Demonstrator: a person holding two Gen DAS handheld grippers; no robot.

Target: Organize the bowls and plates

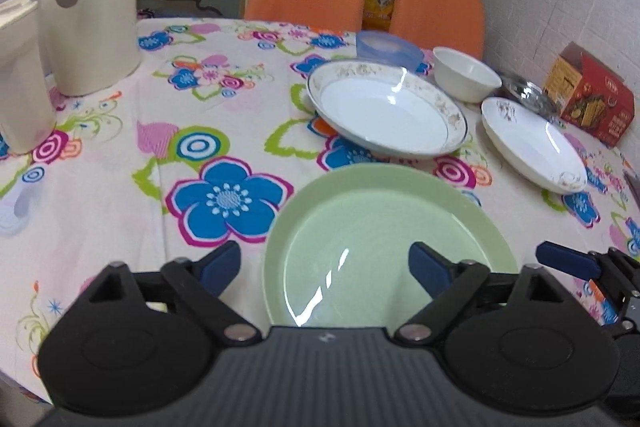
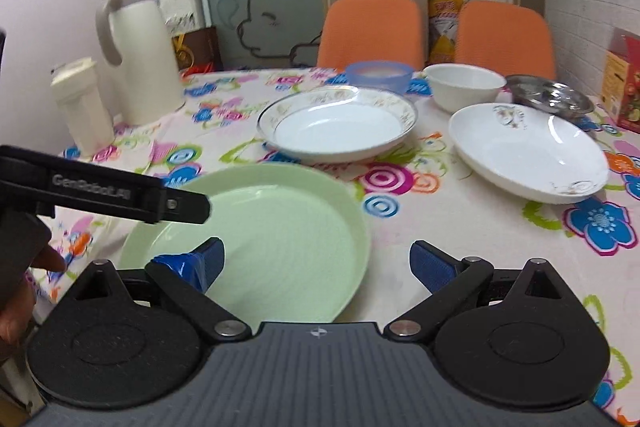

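The left hand-held gripper [image 1: 322,269] hangs with its fingers spread wide and empty over the near part of the green plate [image 1: 384,247], and the right hand-held gripper [image 2: 316,265] is just as wide and empty, low over the same plate's right side. The green plate lies flat on the counter [image 1: 100,187] nearest the person; beyond it sits a gold-rimmed plate [image 1: 386,109], to its right a white plate [image 1: 534,145], and behind them a white bowl [image 1: 466,73] and a blue bowl [image 1: 388,47]. All look stiff, glossy and likely slippery, and the white ones probably breakable; the raised rim is the natural place to pinch, with one finger inside and one under the edge. The green plate's near edge is hidden by the gripper bodies, and a metal dish [image 2: 550,97] behind the white plate is partly covered and blurred.
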